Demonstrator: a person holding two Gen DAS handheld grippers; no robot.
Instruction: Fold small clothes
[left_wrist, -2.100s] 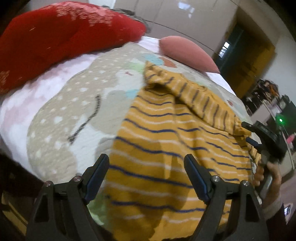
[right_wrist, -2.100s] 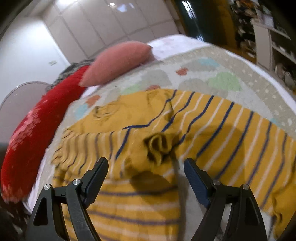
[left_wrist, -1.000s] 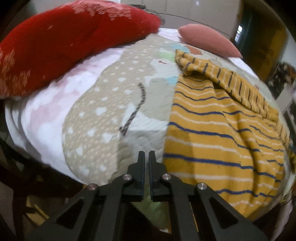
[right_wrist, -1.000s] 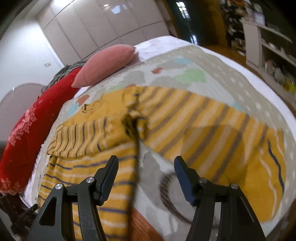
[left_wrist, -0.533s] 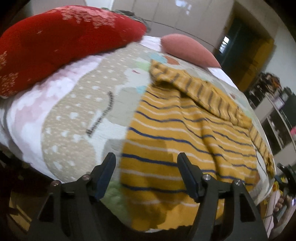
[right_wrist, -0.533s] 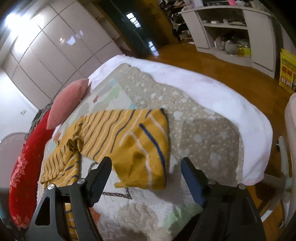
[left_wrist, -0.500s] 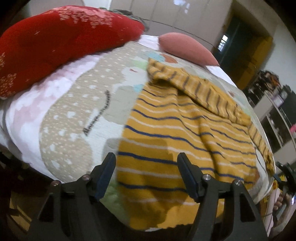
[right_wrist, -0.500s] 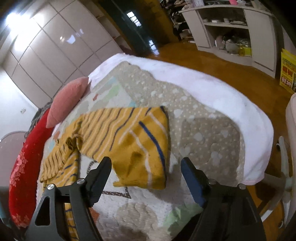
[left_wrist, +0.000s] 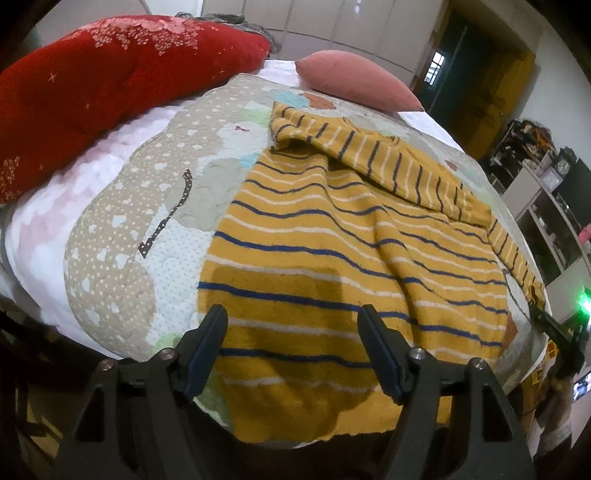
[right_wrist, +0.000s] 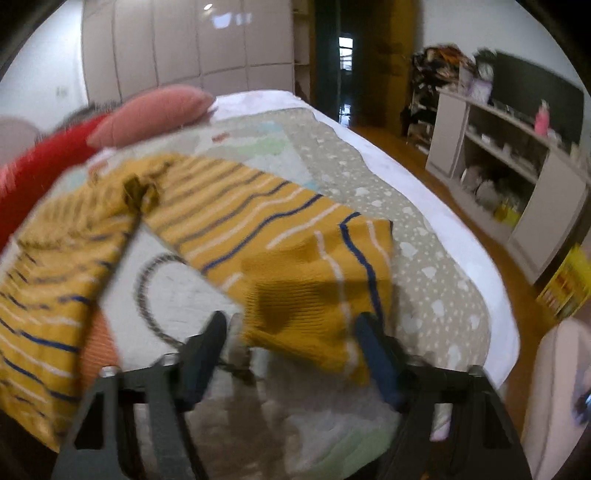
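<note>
While a yellow striped sweater (left_wrist: 332, 236) lies spread across a patterned quilt (left_wrist: 122, 236) on the bed, both claws hang over its near edges with their jaws wide apart and nothing held between them. Seen from the left wrist camera, the sweater body fills the centre and runs toward 4 o'clock, its hem draped over the bed's near edge, and one sleeve (left_wrist: 373, 162) is folded across the top from 11 o'clock toward 3 o'clock. The left claw (left_wrist: 291, 347) sits at 6 o'clock above the hem, the fabric showing between its two fingers. From the right wrist camera, which is blurred, the other sleeve (right_wrist: 288, 251) stretches from 10 o'clock down to the centre, its cuff end just ahead of the right claw (right_wrist: 291, 350) at 6 o'clock; whether the fingers touch the cloth cannot be told. Beyond the sweater, a red cushion (left_wrist: 110, 77) lies along the quilt's far side at 10 o'clock and a pink pillow (left_wrist: 354, 79) at 12 o'clock. White shelves (right_wrist: 517, 173) stand at 3 o'clock in the right view, beside a wooden floor (right_wrist: 406, 147).
</note>
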